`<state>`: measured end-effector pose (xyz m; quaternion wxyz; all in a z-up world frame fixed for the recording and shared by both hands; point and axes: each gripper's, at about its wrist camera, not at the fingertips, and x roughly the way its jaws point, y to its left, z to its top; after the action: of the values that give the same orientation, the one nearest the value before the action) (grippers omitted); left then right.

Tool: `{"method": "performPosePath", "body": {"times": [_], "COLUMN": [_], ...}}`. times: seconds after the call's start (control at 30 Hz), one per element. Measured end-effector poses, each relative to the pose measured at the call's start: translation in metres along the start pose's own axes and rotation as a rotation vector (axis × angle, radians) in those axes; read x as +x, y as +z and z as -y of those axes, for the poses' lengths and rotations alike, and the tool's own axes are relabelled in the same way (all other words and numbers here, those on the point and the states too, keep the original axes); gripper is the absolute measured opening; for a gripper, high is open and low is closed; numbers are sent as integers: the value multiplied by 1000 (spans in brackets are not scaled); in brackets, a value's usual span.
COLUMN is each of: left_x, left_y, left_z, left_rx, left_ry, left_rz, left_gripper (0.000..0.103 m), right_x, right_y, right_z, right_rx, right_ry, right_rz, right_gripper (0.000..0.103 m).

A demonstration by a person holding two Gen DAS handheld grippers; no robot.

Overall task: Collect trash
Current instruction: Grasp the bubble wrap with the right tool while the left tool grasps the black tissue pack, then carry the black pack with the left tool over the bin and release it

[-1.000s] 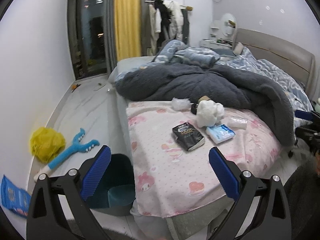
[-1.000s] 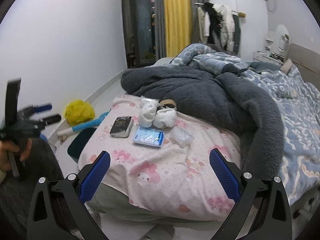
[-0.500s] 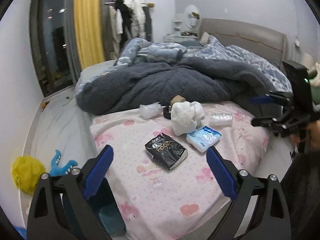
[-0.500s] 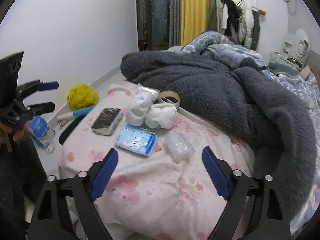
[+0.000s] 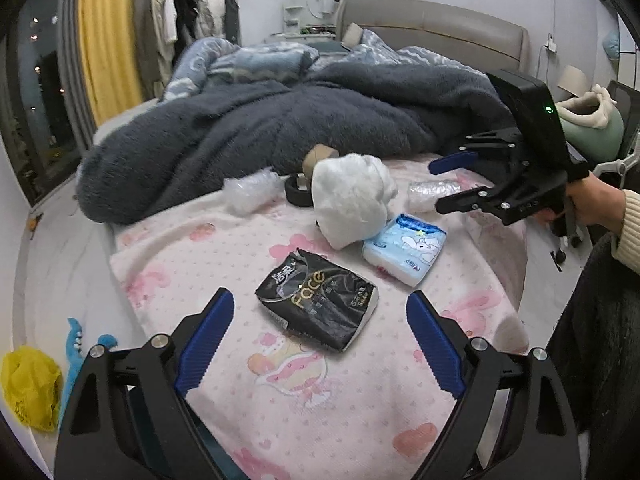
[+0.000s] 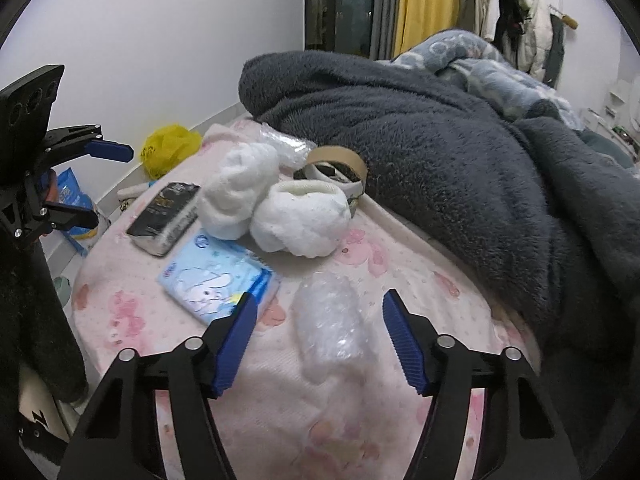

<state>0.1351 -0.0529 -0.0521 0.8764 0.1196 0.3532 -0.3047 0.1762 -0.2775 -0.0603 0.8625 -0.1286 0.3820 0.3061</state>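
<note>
Two grippers have closed in on the bed over the last second, and both now sit low over the pink sheet [image 5: 224,240] instead of looking at it from the foot of the mattress. The left gripper [image 5: 320,336] has its jaws spread wide and empty, framing the black tissue packet [image 5: 318,304] that lies just beyond its tips. The right gripper [image 6: 316,338] is equally wide and empty, with the clear crumpled plastic wrap [image 6: 330,328] lying between its fingers, still flat on the sheet. Left of that wrap lies the blue tissue pack [image 6: 218,280]; farther off are two white wads [image 6: 276,204] and a tape roll [image 6: 334,170] against the grey blanket [image 6: 460,152]. A yellow bag [image 5: 30,388] lies on the floor at the near left. The approach looks finished, so the next step is probably closing on wrap and packet; nothing is collected yet
</note>
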Motion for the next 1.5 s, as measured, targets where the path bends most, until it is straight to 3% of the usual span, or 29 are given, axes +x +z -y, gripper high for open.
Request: {"method": "performPosePath", "body": {"times": [0.27, 0.43, 0.63, 0.83, 0.97, 1.17, 1.3, 1.5], "left_x": [22, 35, 49, 58, 61, 48, 42, 31], "left_y": [3, 5, 6, 5, 5, 10, 8, 11], "left_z": [-6, -8, -5, -6, -8, -18, -26, -31], "left_rx": [60, 89, 122, 133, 122, 14, -64, -93], "left_ry": [-56, -95, -121, -113, -98, -131, -126, -84], "left_rz": [-43, -64, -84, -90, -106, -55, -30, -21], "left_gripper": [90, 90, 90, 88, 79, 54, 49, 44], "right_x": [21, 26, 13, 1, 2, -1, -6, -8], "right_y": [-1, -1, 9, 40, 62, 87, 104, 125], "right_z": [4, 7, 15, 16, 12, -5, -18, -41], "right_rx": [-34, -38, 13, 71, 108, 120, 139, 130], "right_ry": [12, -1, 6, 16, 19, 27, 31, 47], "right_rz": [-55, -79, -19, 86, 134, 185, 217, 239], "right_gripper": [52, 37, 35, 35, 35, 35, 35, 35]}}
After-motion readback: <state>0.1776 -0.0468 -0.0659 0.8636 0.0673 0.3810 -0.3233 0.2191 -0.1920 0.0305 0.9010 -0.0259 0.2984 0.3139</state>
